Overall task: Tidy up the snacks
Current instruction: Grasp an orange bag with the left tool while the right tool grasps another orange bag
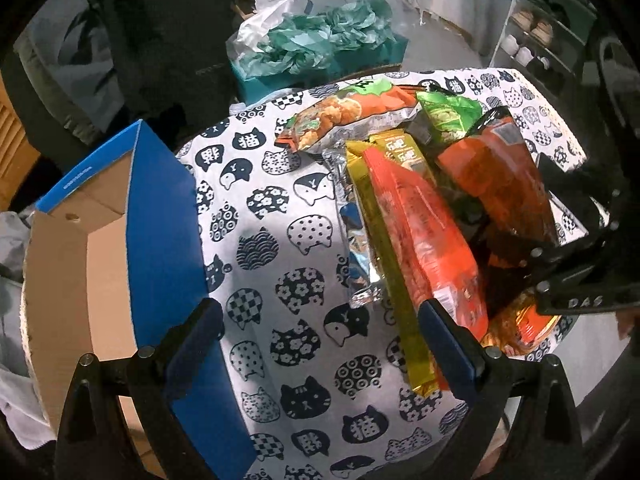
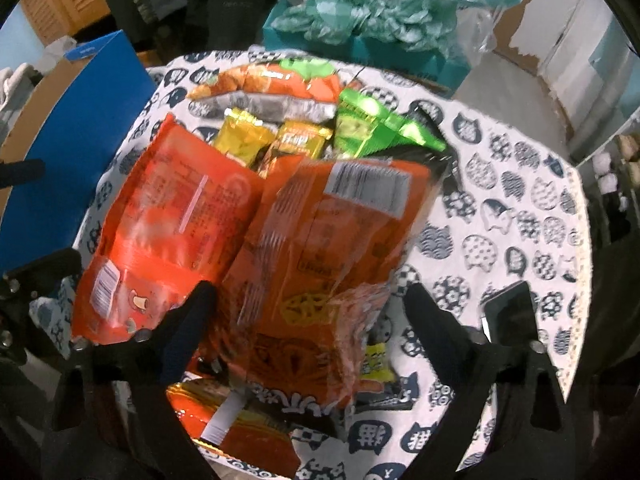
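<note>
both grippers point steeply down over a table covered in a cat-print cloth (image 1: 304, 240). the left gripper (image 1: 320, 344) stands wide open over bare cloth, nothing between its jaws; a yellow snack packet (image 1: 400, 280) touches its right finger. left of it, the blue cardboard box (image 1: 160, 216) looks empty inside. the right gripper (image 2: 308, 312) is open around an orange snack bag (image 2: 320, 264) atop the snack pile; whether its pads press the bag i cannot tell.
</note>
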A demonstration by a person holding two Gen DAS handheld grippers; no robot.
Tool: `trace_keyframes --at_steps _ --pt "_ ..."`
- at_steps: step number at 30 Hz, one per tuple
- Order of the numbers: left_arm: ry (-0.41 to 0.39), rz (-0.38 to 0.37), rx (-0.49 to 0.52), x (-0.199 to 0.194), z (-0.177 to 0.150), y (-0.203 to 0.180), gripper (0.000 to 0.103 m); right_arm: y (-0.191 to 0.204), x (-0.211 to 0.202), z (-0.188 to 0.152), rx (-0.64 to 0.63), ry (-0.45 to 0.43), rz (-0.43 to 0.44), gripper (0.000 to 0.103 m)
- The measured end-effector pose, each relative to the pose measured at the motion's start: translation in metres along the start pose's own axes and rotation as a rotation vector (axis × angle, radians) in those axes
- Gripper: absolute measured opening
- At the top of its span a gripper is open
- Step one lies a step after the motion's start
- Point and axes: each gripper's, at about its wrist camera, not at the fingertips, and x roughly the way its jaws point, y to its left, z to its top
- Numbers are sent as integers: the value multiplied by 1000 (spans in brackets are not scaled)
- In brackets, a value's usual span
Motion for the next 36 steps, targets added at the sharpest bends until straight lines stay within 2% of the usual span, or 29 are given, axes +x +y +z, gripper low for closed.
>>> trace_keyframes --at_steps 4,6,9,15,25,26,28,29,31,32,34,36 --pt "0 -24 -12 2 9 -6 100 -4 4 -2 16 6 57 75" --pt "1 -38 -20 3 13 -10 100 -7 1 -3 16 -5 72 66" --pt "11 -64 -43 9 20 -15 100 -13 -5 -5 23 -26 90 58" --pt "42 -74 -75 27 32 -26 100 -27 -16 -11 34 -66 91 53" --pt "107 -73 -53 57 36 -48 98 -41 -21 -15 31 -80 51 53" --pt "107 -88 -52 59 35 -49 95 -42 -22 -15 33 -82 52 53" --pt "102 -142 -55 59 33 -51 76 -44 -23 -15 35 -86 51 53" --pt "95 -163 -59 57 34 -52 70 -45 -24 -15 37 -89 50 53" --pt "87 -190 -58 51 35 -54 49 -46 -25 -15 36 -97 42 53" --pt "83 -192 -56 49 36 -55 46 -46 -26 -14 33 -101 36 53" --pt "68 -191 -53 44 36 -54 32 -47 -28 -14 33 -111 28 52" --pt "50 -220 -55 35 36 -52 23 -48 -31 -14 35 -118 25 51"
